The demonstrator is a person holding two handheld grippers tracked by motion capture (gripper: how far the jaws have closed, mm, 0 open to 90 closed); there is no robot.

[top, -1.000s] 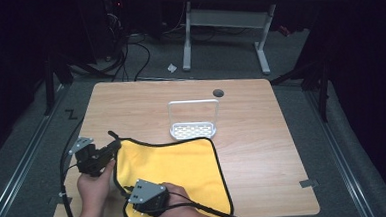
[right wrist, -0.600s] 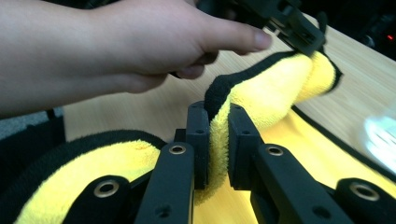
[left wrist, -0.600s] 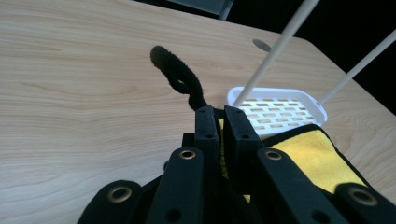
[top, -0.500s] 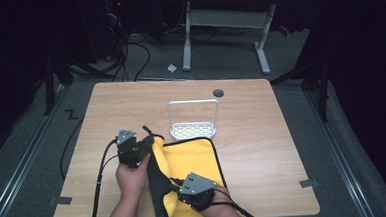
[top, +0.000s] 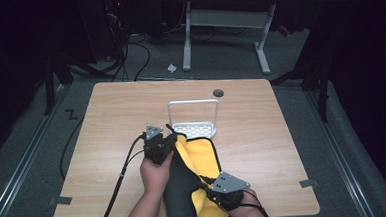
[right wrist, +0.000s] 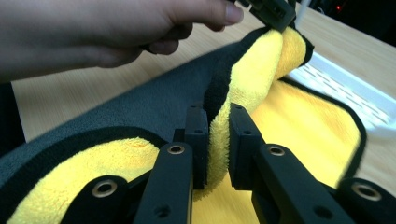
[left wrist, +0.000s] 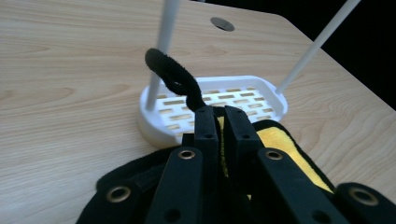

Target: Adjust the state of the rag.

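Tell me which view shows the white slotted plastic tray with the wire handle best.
The high view: the white slotted plastic tray shows whole there, its arched wire handle upright, beside the folded yellow and grey cloth. The left gripper view shows the slotted base close up but cuts off the handle's top. The right gripper view catches just an edge.

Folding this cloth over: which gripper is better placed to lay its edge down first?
Probably the left gripper: it grips the yellow cloth at the hanging-loop corner, already carried across beside the white rack. The right gripper pinches the near edge, with the fold arched above the table.
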